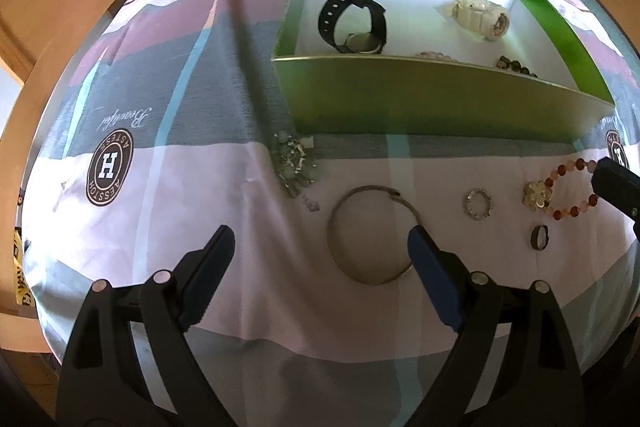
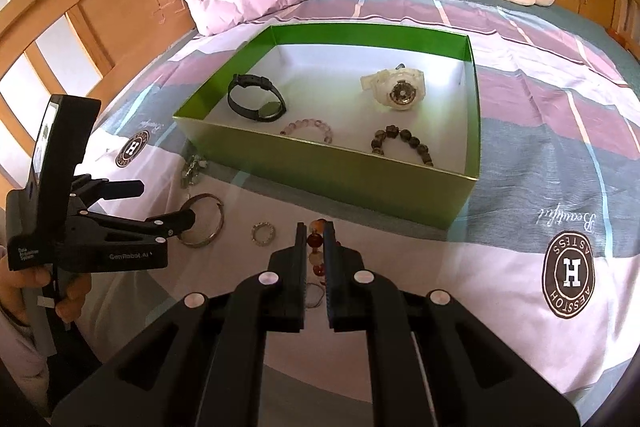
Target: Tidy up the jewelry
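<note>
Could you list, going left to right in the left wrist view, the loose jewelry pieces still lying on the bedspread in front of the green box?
Tangled chain cluster → large silver bangle → small sparkly ring → gold flower brooch → red-orange beaded bracelet.

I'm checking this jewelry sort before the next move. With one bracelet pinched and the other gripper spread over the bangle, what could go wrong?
1. The right hand-held gripper is shut on the red beaded bracelet by a bead or two; it might slip out on the way over the green box wall.
2. The flower brooch lies against that bracelet and could get dragged along.
3. The open left hand-held gripper straddles the thin silver bangle, which lies flat on the soft bedsheet; the fingers may skid over it.
</note>
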The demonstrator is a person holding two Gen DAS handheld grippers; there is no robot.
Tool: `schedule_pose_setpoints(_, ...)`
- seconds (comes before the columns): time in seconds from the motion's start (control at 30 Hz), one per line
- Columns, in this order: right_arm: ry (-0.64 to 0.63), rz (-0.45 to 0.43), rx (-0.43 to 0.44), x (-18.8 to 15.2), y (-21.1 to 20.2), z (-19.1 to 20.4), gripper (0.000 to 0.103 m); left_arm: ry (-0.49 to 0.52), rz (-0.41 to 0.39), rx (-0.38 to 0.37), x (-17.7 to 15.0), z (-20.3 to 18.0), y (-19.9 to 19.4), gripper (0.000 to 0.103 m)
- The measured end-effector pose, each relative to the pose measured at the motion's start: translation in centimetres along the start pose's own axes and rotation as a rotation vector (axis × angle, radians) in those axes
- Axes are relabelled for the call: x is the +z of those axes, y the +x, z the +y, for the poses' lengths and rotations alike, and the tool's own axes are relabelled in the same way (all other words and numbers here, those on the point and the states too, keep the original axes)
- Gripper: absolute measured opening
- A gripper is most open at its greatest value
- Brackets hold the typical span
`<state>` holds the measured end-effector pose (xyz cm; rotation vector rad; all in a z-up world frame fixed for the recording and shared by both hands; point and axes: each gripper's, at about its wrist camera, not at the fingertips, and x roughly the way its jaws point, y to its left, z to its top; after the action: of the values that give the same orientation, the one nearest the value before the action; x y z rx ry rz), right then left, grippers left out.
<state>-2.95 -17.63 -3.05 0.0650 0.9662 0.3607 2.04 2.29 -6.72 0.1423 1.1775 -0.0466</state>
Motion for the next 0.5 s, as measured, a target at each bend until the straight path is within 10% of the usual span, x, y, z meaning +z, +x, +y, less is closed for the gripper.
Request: schedule_pose_setpoints(0.5,-0.02,0.023,-0.002,-0.33,0.54,0.47,0.007,0.019,0.013,0.013,-0.39,-1.08,0.31,0.09)
